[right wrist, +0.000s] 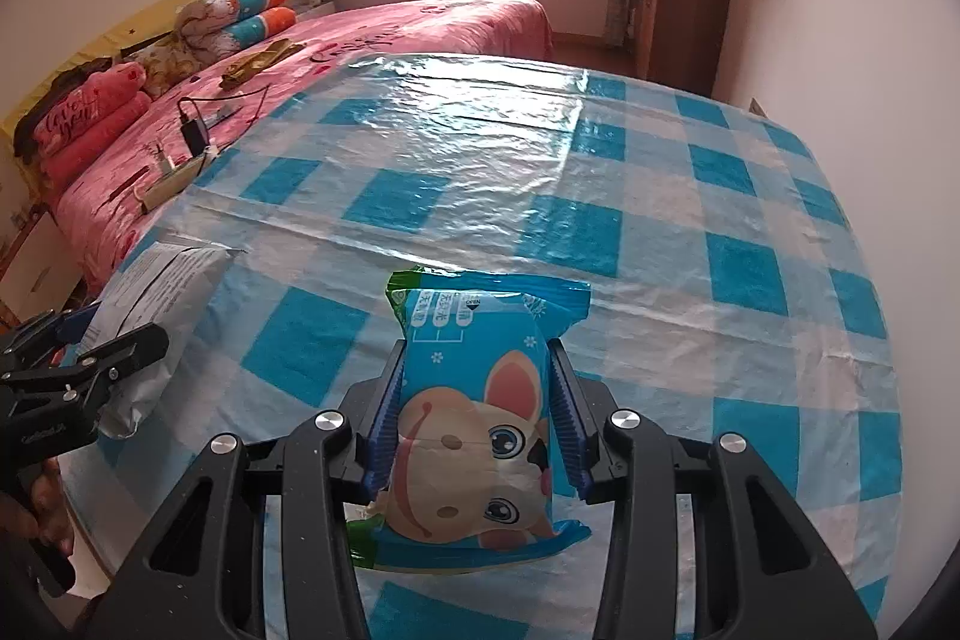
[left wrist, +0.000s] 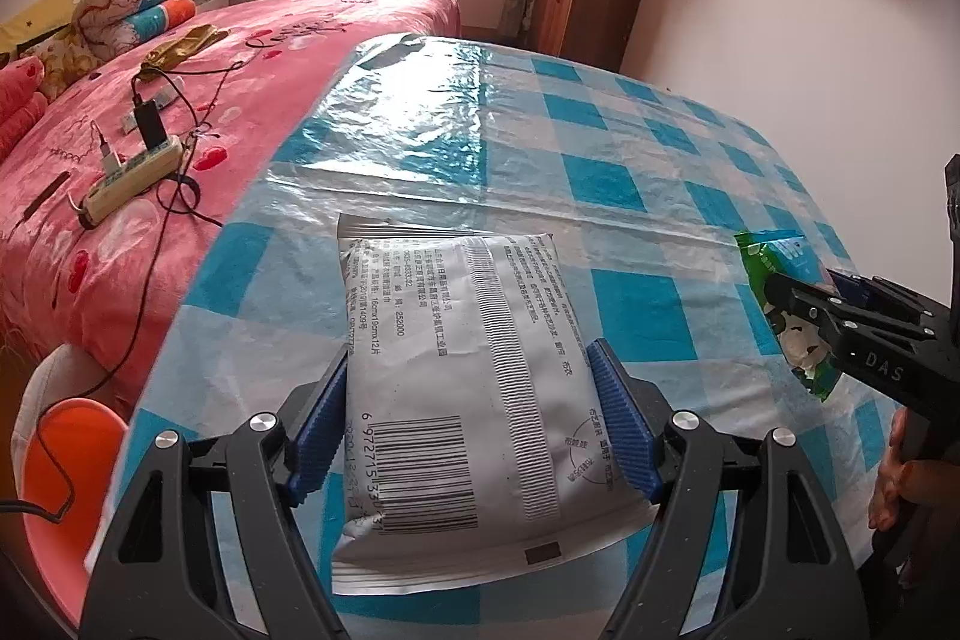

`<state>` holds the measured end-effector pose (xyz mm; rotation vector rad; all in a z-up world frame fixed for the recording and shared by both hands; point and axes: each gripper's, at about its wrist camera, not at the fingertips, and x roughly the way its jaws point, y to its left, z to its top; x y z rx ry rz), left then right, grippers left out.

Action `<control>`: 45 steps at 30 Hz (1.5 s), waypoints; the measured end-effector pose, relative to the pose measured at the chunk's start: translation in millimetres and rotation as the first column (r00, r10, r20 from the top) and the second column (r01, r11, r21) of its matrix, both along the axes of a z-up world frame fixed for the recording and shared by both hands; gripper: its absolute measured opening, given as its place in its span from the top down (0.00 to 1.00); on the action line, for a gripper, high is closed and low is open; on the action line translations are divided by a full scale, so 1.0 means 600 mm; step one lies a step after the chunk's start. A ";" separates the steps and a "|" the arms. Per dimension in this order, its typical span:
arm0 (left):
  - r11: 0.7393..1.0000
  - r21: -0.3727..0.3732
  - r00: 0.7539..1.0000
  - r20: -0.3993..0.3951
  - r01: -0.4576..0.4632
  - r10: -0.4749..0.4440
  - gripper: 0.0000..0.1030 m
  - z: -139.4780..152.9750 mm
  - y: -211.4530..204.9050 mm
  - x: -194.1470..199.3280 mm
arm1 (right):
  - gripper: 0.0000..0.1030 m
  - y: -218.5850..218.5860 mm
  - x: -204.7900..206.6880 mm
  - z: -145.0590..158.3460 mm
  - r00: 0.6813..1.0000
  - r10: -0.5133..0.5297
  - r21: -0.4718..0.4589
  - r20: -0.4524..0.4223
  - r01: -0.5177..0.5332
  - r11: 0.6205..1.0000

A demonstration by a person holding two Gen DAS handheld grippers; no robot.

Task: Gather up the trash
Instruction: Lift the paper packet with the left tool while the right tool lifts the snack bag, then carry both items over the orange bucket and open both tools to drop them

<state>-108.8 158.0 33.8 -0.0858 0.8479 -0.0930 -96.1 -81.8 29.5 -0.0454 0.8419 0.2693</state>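
Right gripper [right wrist: 474,424] on "OPEN"-labelled pack [right wrist: 474,436].

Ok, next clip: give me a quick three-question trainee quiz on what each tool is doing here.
1. True or false: the left tool grips the white packet.
2. Which pack does the right tool hold? A) blue cartoon wipes pack B) power strip
3. What covers the table?

Key: 1 true; 2 A; 3 a blue-and-white checked cloth under clear plastic.
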 end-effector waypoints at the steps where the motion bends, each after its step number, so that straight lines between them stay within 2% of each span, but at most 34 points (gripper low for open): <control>1: 1.000 0.002 1.000 0.003 -0.002 0.002 0.26 0.002 0.004 -0.003 | 0.56 0.003 -0.001 0.002 1.000 0.005 0.000 0.002 -0.005 1.000; 12: 0.998 0.024 0.998 0.034 -0.062 0.061 0.26 0.025 0.061 -0.026 | 0.56 0.060 -0.018 0.033 0.996 0.085 0.001 0.028 -0.085 0.996; 24: 0.979 0.071 0.982 0.044 -0.189 0.186 0.26 0.033 0.160 -0.053 | 0.56 0.153 -0.029 0.035 0.976 0.218 0.027 -0.009 -0.218 0.976; 36: 0.949 0.101 0.954 0.025 -0.300 0.299 0.26 0.016 0.248 -0.085 | 0.56 0.270 -0.047 0.040 0.928 0.372 0.025 -0.023 -0.372 0.928; 45: 0.912 0.119 0.919 -0.009 -0.392 0.395 0.26 -0.012 0.326 -0.118 | 0.56 0.370 -0.063 0.046 0.866 0.499 0.026 -0.039 -0.498 0.867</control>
